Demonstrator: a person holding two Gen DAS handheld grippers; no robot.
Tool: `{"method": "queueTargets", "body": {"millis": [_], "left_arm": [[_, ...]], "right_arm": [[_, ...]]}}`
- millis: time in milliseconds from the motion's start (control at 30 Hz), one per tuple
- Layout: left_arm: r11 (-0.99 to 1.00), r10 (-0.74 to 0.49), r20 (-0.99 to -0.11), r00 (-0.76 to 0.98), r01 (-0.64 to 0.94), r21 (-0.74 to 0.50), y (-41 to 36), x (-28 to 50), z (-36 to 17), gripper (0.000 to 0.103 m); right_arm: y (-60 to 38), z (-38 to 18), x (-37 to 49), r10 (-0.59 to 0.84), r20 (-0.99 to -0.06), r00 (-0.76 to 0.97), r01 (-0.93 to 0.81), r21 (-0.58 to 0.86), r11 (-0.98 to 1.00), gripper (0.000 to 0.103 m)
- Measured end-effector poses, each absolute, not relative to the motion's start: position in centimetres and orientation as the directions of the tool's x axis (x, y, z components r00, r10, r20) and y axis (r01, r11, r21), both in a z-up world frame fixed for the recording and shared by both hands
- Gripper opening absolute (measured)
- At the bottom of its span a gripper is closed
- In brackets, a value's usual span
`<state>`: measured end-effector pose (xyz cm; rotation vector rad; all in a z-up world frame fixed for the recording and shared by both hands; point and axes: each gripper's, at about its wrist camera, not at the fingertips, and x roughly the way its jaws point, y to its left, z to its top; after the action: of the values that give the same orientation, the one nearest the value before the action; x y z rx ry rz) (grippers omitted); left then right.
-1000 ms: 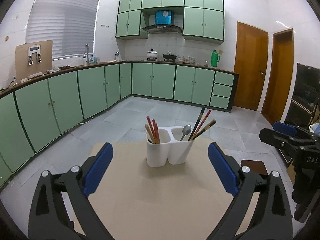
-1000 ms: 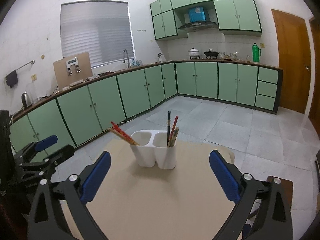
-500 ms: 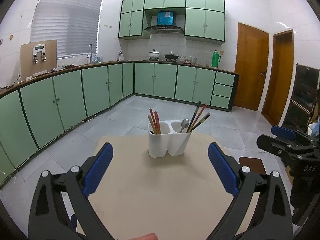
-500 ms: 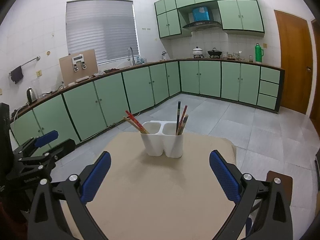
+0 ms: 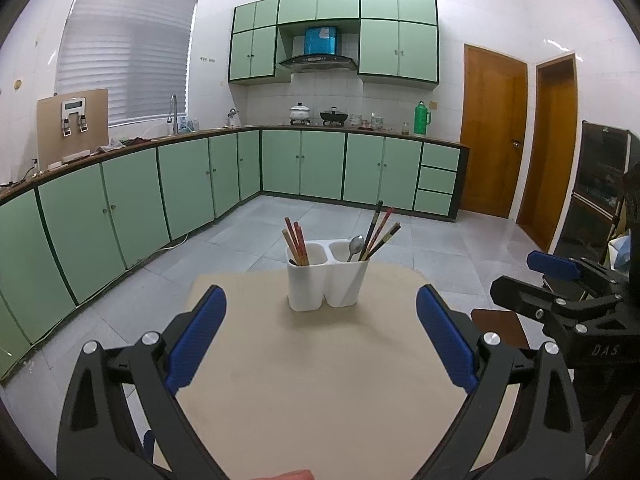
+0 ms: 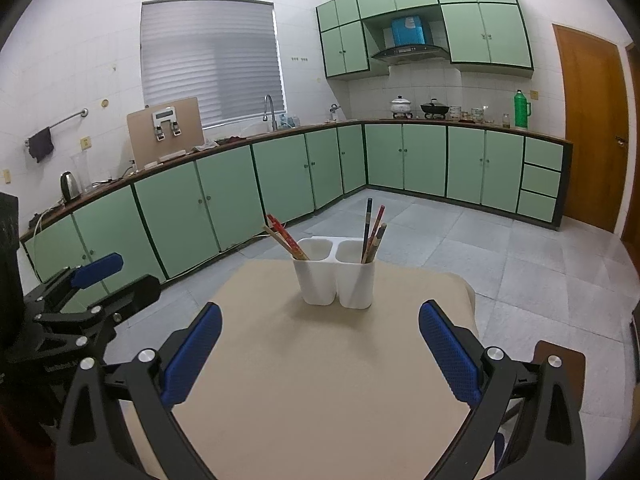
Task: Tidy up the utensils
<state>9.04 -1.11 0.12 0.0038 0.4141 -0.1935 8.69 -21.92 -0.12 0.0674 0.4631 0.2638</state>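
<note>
A white two-compartment utensil holder [image 5: 326, 280] [image 6: 335, 276] stands at the far end of a beige table [image 5: 320, 380] [image 6: 320, 380]. Its left compartment holds red and wooden chopsticks [image 5: 295, 240] [image 6: 285, 237]. Its right compartment holds a metal spoon [image 5: 355, 246] and dark and red chopsticks [image 5: 380, 229] [image 6: 373, 232]. My left gripper [image 5: 320, 338] is open and empty above the near table, well short of the holder. My right gripper [image 6: 320, 350] is open and empty, likewise short of the holder; it also shows in the left wrist view [image 5: 560, 300].
Green kitchen cabinets [image 5: 160, 200] line the left and back walls beyond a tiled floor. A brown stool [image 5: 500, 326] [image 6: 560, 364] stands right of the table. Wooden doors [image 5: 494, 132] are at the right. The left gripper shows at the left of the right wrist view [image 6: 80, 296].
Both grippers have drawn back and risen a little, so the holder sits farther off and higher in both views. Both stay open and empty.
</note>
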Motion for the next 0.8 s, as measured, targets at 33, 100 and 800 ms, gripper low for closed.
{"method": "queueTargets", "body": {"millis": [33, 100, 800], "left_arm": [[0.982, -0.185, -0.400, 0.898, 0.186, -0.037, -1.1, 9.0, 0.1, 0.093], [0.982, -0.183, -0.400, 0.898, 0.183, -0.038, -1.0, 8.9, 0.1, 0.093], [0.983, -0.181, -0.378, 0.908, 0.181, -0.035, -0.6, 7.8, 0.5, 0.093]], "right_arm": [[-21.9, -0.1, 8.6, 0.267, -0.432, 0.861, -0.236, 0.124, 0.964, 0.097], [-21.9, -0.1, 8.6, 0.267, -0.431, 0.862, -0.236, 0.123, 0.964, 0.097], [-21.4, 0.7, 8.0, 0.269, -0.418, 0.868, -0.246, 0.110, 0.963, 0.097]]}}
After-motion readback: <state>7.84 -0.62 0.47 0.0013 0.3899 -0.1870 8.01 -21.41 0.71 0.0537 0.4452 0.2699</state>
